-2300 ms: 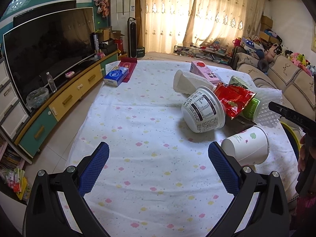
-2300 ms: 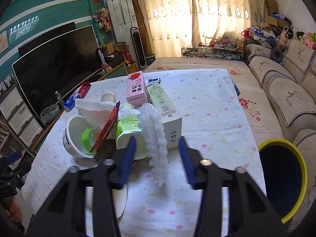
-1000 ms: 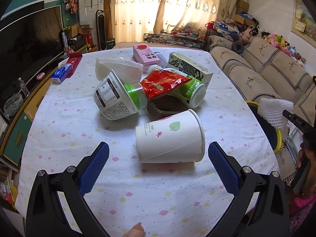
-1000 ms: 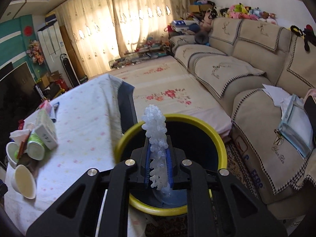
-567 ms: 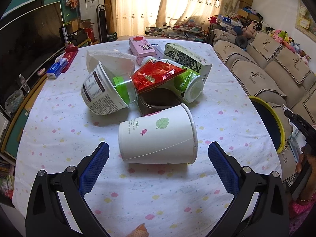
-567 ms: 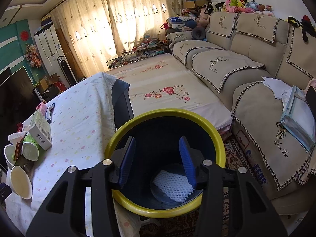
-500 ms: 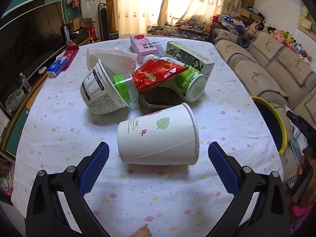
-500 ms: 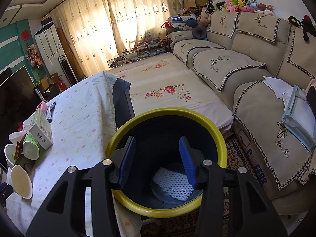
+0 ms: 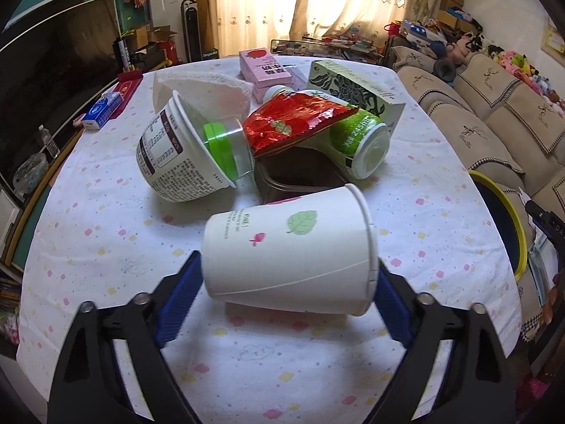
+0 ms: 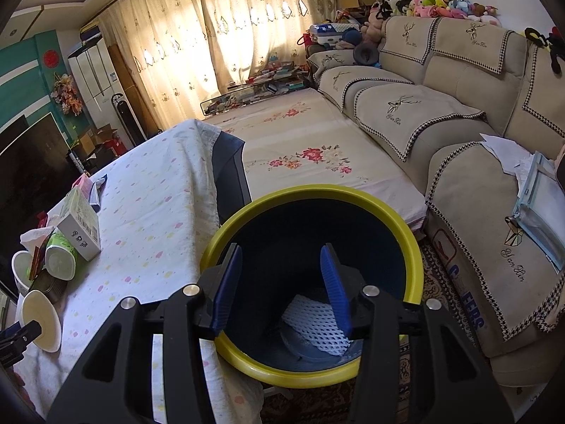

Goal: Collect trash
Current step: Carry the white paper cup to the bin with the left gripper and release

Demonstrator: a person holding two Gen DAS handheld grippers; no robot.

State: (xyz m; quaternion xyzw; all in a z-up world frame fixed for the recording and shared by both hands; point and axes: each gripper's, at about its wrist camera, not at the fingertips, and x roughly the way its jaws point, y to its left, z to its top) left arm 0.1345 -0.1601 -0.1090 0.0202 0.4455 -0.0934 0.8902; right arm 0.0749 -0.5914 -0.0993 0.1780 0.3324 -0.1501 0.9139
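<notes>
Left gripper (image 9: 287, 291): its jaws have just been closing and are now bracketing the paper cup end to end, the blue pads sitting at the cup's base and at its rim; whether they are pressing is hard to tell.
Paper cup (image 9: 287, 259): lying on its side on the tablecloth, mouth facing right, a green leaf and a pink mark showing on its wall.
Trash pile: sitting just behind the cup; a white tub (image 9: 173, 155) is tipping on its side with a green-capped jar (image 9: 226, 148) inside it, a red wrapper (image 9: 293, 123) is draping over a green bottle (image 9: 356, 141), and a dark tray (image 9: 296, 180) is lying between them.
Boxes: a pink carton (image 9: 265, 67) and a green patterned box (image 9: 353, 88) are resting farther back.
Table (image 9: 106, 247): wearing a white dotted cloth.
Right gripper (image 10: 280, 293): hanging over the bin with its jaws apart and nothing between them.
Bin (image 10: 406, 240): dark blue with a yellow rim, standing beside the table's edge.
Foam net (image 10: 314, 325): lying on the bin's floor.
Sofa (image 10: 459, 123): running along the right.
</notes>
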